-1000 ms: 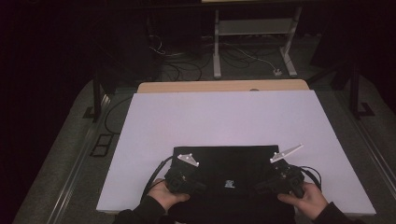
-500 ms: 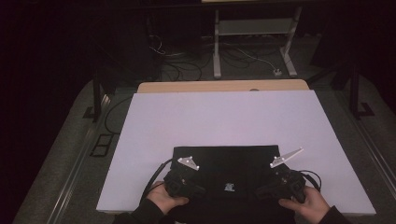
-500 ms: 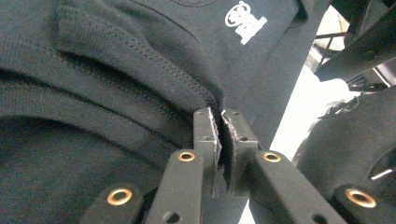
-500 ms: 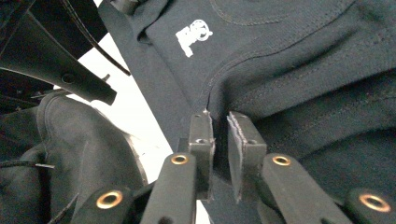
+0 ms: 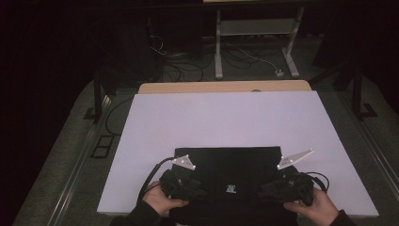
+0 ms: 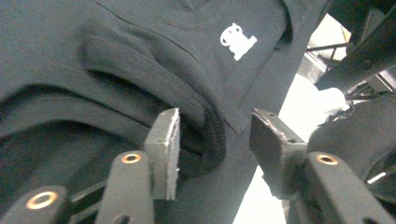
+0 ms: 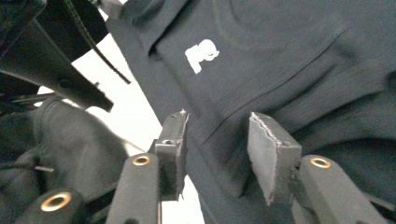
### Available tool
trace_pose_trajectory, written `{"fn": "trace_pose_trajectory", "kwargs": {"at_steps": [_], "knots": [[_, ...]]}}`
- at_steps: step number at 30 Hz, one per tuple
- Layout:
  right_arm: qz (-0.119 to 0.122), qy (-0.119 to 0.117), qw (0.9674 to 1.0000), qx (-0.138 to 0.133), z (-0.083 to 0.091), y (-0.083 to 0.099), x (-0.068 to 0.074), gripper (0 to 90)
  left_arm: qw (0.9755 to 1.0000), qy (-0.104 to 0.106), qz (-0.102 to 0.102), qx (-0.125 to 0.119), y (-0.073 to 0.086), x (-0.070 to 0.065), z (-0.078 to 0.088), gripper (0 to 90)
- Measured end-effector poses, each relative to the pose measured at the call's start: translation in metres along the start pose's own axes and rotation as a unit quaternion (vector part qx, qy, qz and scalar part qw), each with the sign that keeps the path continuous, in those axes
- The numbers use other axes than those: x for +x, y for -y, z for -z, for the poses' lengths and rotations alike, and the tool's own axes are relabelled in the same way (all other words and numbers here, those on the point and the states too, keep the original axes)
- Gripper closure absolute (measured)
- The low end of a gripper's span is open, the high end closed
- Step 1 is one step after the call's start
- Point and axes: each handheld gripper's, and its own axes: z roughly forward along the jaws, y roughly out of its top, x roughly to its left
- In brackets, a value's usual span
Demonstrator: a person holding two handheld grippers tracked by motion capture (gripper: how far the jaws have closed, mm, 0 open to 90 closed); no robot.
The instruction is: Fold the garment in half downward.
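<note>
High view: your black T-shirt lies folded at the near edge of the white table, long axis running left to right. Left gripper sits at its left end, right gripper at its right, equally near.

Left gripper view: jaws have just been opening, now half apart; a sleeve fold lies between them, unpressed.

Right gripper view: jaws likewise just opened, the shirt's edge loose between them.
</note>
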Motion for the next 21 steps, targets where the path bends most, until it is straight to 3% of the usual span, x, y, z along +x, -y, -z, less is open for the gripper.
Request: {"fn": "trace_pose_trajectory", "kwargs": {"at_steps": [6, 9, 11, 21], "knots": [[0.015, 0.025, 0.9994, -0.021, 0.011, -0.006, 0.001, 41.1, 0.9997, -0.006, 0.000, -0.024, -0.007, 0.003, 0.014, 40.7], [0.013, 0.030, 0.9991, -0.026, 0.017, -0.010, -0.001, 35.3, 0.9995, -0.012, -0.003, -0.030, -0.010, 0.004, 0.020, 37.7], [0.010, 0.046, 0.9985, -0.029, 0.021, -0.012, -0.002, 28.1, 0.9993, -0.015, -0.009, -0.032, -0.011, 0.005, 0.023, 36.1], [-0.006, 0.080, 0.9960, -0.038, 0.045, -0.026, -0.018, 16.2, 0.9990, -0.027, -0.011, -0.034, -0.020, 0.017, 0.040, 29.5]]}}
